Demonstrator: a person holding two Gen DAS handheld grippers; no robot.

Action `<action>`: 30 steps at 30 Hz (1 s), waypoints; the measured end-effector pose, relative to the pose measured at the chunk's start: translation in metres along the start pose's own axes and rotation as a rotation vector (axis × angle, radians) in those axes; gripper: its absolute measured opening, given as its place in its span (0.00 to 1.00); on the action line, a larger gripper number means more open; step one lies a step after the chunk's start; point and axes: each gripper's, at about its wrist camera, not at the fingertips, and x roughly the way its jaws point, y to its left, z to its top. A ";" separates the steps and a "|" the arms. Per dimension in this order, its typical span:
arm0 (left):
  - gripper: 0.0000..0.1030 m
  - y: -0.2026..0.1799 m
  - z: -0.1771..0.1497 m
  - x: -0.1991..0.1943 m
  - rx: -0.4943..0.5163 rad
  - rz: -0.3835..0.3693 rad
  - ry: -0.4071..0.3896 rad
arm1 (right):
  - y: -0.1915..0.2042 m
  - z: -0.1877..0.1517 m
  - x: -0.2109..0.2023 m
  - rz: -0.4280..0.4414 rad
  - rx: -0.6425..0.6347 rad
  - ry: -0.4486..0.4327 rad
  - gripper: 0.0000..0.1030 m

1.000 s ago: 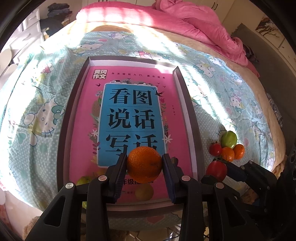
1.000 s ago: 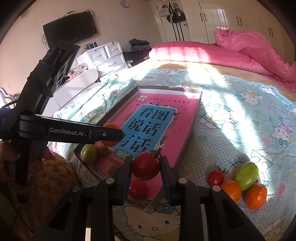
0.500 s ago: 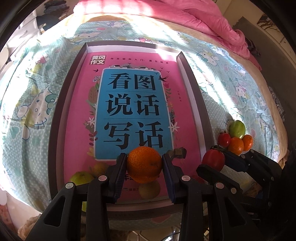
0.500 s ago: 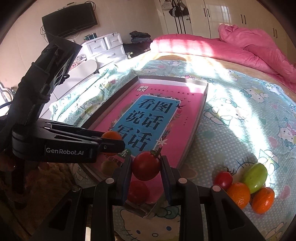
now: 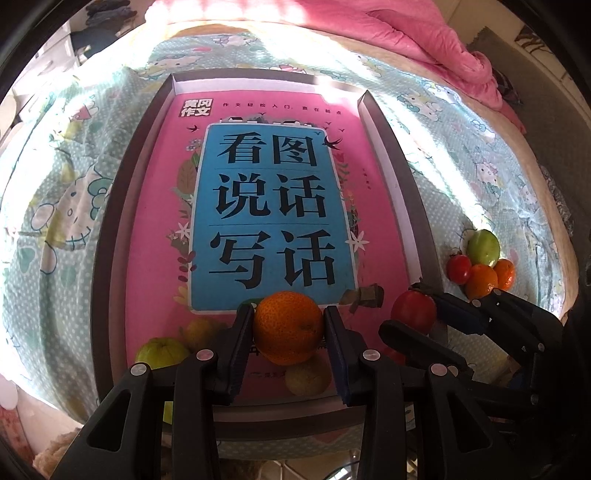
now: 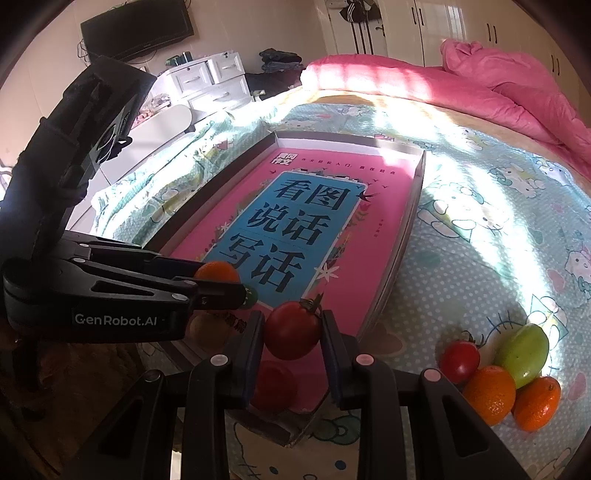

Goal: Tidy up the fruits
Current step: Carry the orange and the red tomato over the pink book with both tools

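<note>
A wide, shallow grey tray (image 5: pixel 110 236) lies on the bed, its floor covered by a large pink book with a blue title panel (image 5: pixel 271 218), and both hands are working over the tray's near end. The left gripper (image 5: pixel 288 326) is clamped on a round orange tangerine (image 5: pixel 288 326), held just above the near edge of the book; in the right wrist view its black arm, marked with white lettering, crosses the near left corner of the tray and hides part of the fruit lying there. The right gripper (image 6: pixel 291 330) is clamped on a small red tomato with a dark stem (image 6: pixel 291 330), poised over the tray's near right corner. Under and around them, fruit already lies along the near edge of the tray: a green apple (image 5: pixel 160 352) by the left corner, a yellowish round fruit (image 5: pixel 199 332) beside it, another pale yellow one (image 5: pixel 308 374) under the tangerine, and a red tomato (image 6: pixel 275 384) in shadow below the held one. Outside the tray, near the bed's right edge, a small heap waits on the sheet: a red tomato (image 6: pixel 459 362), a green fruit (image 6: pixel 524 352) and two oranges (image 6: pixel 489 395), all touching. The pale green cartoon-cat bedsheet (image 6: pixel 480 240) is sunlit, with a crumpled pink duvet (image 6: pixel 480 92) at the far end; beyond stand white drawers (image 6: pixel 207 81), a dark television (image 6: pixel 138 27) and white wardrobes (image 6: pixel 454 26).
</note>
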 end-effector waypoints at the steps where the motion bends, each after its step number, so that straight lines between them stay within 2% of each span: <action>1: 0.38 0.000 0.000 0.000 0.001 0.001 0.001 | 0.000 0.000 0.001 0.001 0.000 0.004 0.30; 16: 0.38 0.001 -0.001 0.003 0.004 0.005 0.004 | -0.003 -0.001 0.007 0.006 0.010 0.022 0.30; 30: 0.39 0.000 -0.001 0.004 -0.001 0.012 0.007 | -0.016 -0.002 -0.009 0.017 0.057 -0.002 0.30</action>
